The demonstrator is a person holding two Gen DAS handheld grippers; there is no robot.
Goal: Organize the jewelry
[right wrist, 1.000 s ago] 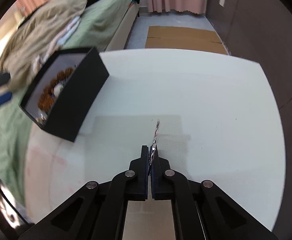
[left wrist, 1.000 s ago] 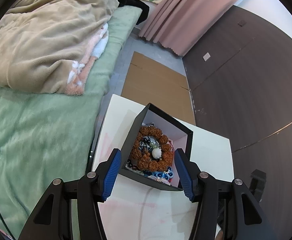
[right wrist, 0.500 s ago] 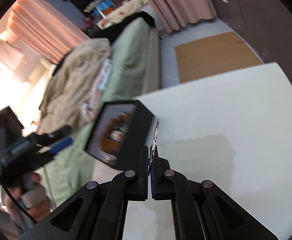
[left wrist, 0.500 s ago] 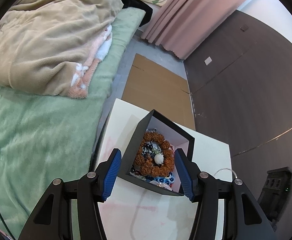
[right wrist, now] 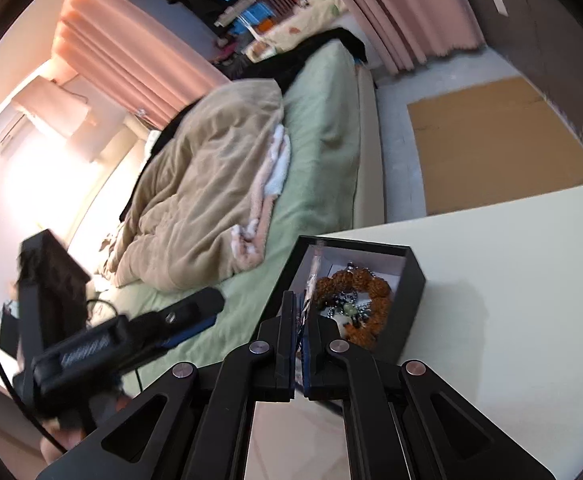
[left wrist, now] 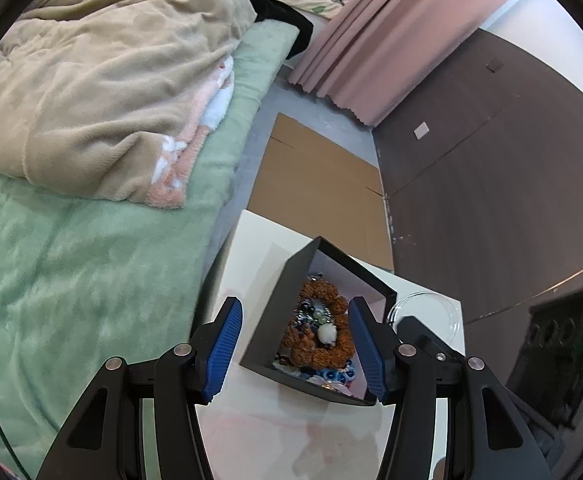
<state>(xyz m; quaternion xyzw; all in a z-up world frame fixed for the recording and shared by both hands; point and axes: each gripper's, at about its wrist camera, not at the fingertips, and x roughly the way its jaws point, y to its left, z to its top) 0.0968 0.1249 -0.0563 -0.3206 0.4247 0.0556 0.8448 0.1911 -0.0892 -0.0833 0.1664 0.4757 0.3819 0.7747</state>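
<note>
A black jewelry box [left wrist: 269, 322] with a pale lining sits on the white table [left wrist: 251, 440]. It holds a brown beaded bracelet [left wrist: 319, 344] and other small pieces. My left gripper [left wrist: 297, 352] is open, its blue fingers astride the box's near corner without touching it. In the right wrist view my right gripper [right wrist: 300, 312] is shut on a thin silver chain [right wrist: 315, 270] that hangs over the box [right wrist: 411, 292], beside the brown bracelet [right wrist: 371, 288]. The left gripper [right wrist: 131, 340] shows there at the left.
A bed with a green sheet [left wrist: 71, 272] and a beige blanket [left wrist: 103, 80] runs along the table's left side. Flat cardboard [left wrist: 319, 184] lies on the floor beyond. A clear round dish [left wrist: 431, 312] sits behind the box. A dark wall [left wrist: 511, 160] stands at the right.
My right gripper has carried the chain from the table's middle leftward to above the box. My left gripper has drawn back a little, and the right gripper has entered its view.
</note>
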